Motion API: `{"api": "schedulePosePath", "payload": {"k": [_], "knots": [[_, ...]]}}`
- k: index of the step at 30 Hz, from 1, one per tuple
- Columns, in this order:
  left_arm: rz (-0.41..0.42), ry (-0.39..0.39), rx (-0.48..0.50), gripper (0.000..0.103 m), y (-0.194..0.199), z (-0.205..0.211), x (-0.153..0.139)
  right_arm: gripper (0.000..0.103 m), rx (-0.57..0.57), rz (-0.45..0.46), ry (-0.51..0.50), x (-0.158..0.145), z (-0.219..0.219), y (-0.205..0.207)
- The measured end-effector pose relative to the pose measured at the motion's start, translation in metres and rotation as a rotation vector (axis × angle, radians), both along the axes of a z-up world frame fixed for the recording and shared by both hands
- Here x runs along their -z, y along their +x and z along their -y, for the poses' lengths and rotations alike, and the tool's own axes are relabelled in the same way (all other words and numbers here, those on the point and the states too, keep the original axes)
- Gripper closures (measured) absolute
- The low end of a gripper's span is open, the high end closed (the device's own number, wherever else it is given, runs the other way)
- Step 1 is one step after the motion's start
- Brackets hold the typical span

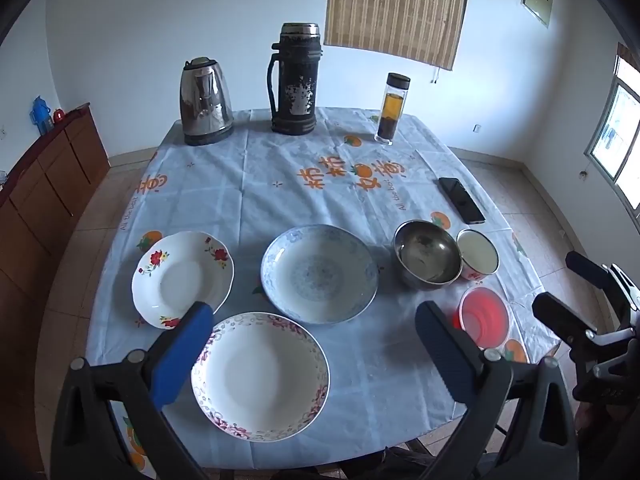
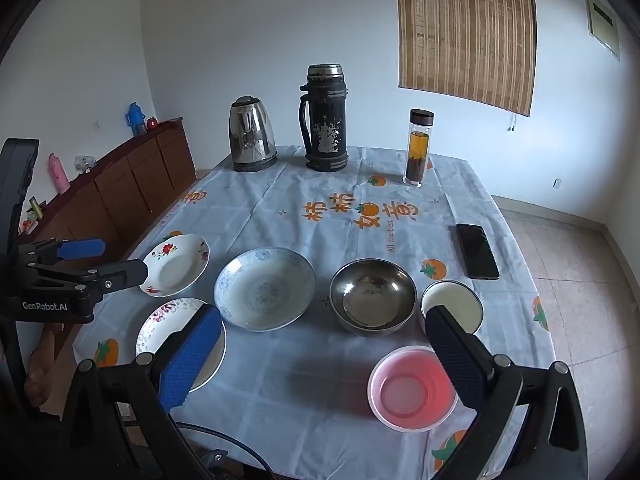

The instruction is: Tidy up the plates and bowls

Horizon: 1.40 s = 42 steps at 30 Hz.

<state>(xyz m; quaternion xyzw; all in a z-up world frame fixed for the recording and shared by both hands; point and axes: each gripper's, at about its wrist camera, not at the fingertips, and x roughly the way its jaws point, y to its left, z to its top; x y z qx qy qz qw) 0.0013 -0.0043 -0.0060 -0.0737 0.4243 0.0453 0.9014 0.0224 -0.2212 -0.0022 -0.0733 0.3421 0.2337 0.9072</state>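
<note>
Three plates lie on the table: a white plate with red flowers (image 1: 183,278) (image 2: 176,265) at left, a blue patterned plate (image 1: 319,273) (image 2: 265,288) in the middle, and a white plate with a pink rim (image 1: 260,374) (image 2: 160,330) nearest me. To the right stand a steel bowl (image 1: 426,254) (image 2: 373,297), a small white bowl (image 1: 477,256) (image 2: 452,304) and a pink plastic bowl (image 1: 483,322) (image 2: 412,389). My left gripper (image 1: 314,354) hangs open above the pink-rimmed plate. My right gripper (image 2: 322,356) hangs open above the tablecloth, left of the pink bowl. Both are empty.
At the table's far edge stand a steel kettle (image 1: 205,102), a tall black thermos (image 1: 295,80) and a glass tea bottle (image 1: 392,109). A black phone (image 1: 461,200) lies at the right. A wooden sideboard (image 1: 44,184) runs along the left wall.
</note>
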Motion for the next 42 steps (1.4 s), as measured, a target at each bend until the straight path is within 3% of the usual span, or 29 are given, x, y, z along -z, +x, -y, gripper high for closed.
{"api": "schedulePosePath", "payload": {"k": [25,42], "knots": [[-0.008,0.005,0.0,0.0,0.002,0.003,0.004,0.001,-0.001,-0.014,0.002,-0.001,-0.002,0.002],[-0.012,0.003,0.003,0.0,0.004,0.004,0.008,0.001,0.005,-0.025,-0.006,0.015,-0.007,0.007]]}}
